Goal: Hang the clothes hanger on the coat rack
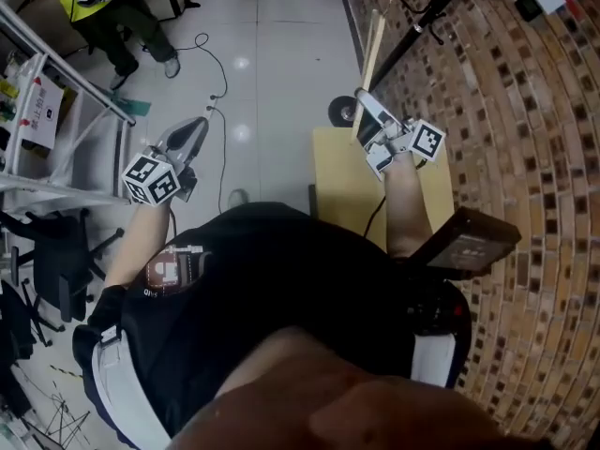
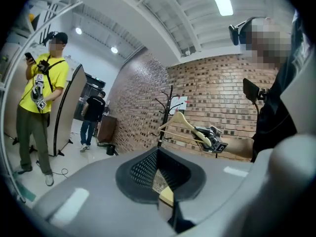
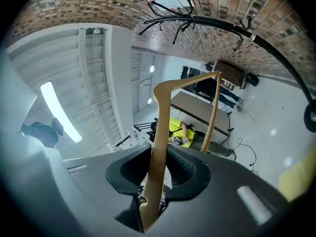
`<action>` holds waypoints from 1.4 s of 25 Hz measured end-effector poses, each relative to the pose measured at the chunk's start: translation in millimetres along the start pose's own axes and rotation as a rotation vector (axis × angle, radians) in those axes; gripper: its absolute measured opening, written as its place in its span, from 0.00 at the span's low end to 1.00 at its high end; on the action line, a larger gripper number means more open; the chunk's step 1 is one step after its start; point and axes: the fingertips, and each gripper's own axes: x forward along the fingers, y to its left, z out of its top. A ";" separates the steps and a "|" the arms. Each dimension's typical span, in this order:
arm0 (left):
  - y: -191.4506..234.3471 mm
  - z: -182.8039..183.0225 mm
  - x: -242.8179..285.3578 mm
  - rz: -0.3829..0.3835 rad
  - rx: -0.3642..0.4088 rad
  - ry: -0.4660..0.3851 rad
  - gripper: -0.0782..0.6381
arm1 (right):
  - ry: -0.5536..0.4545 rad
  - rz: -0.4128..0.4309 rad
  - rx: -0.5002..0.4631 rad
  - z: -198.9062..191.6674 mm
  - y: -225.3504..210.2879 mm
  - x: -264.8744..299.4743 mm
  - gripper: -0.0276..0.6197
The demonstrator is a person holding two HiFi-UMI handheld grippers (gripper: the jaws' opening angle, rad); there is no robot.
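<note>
Head view: at the brick wall [image 1: 525, 157], your right gripper [image 1: 366, 101] reaches toward the coat rack [image 1: 422, 22], its fingers clamped on one end of the wooden clothes hanger [image 1: 375, 37]. The left gripper [image 1: 190, 129], well away from the rack, has its fingers closed on nothing. The hanger rides in the air just short of the rack's pole and sits on none of its prongs; whether it brushes the pole cannot be told. The step in hand looks like the carry-in, so hold the clamp firm, since a grip at the far end of a hanger lets it swing. Bring the peak up above a prong, lower it on, and let go only once the rack bears the weight. The hanger's long axis runs about level from your fingers toward the rack, free end leading and shoulder peak upward. Its hook is too small to make out.
</note>
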 end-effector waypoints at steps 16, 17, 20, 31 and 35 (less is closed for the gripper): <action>180.3 106.7 226.8 -0.338 0.074 0.030 0.10 | -0.298 -0.200 -0.075 171.7 -118.5 120.8 0.22; 187.1 107.2 242.3 -0.345 0.076 0.034 0.10 | -0.317 -0.206 -0.073 185.4 -129.2 123.5 0.22; 210.3 109.6 295.3 -0.356 0.088 0.049 0.10 | -0.365 -0.228 -0.073 230.2 -161.8 130.7 0.22; 242.8 131.1 509.7 -0.505 0.136 0.051 0.10 | -0.441 -0.249 -0.165 374.0 -219.9 149.1 0.22; 230.2 127.2 572.9 -0.637 0.118 0.071 0.10 | -0.472 -0.310 -0.189 394.8 -226.1 145.5 0.22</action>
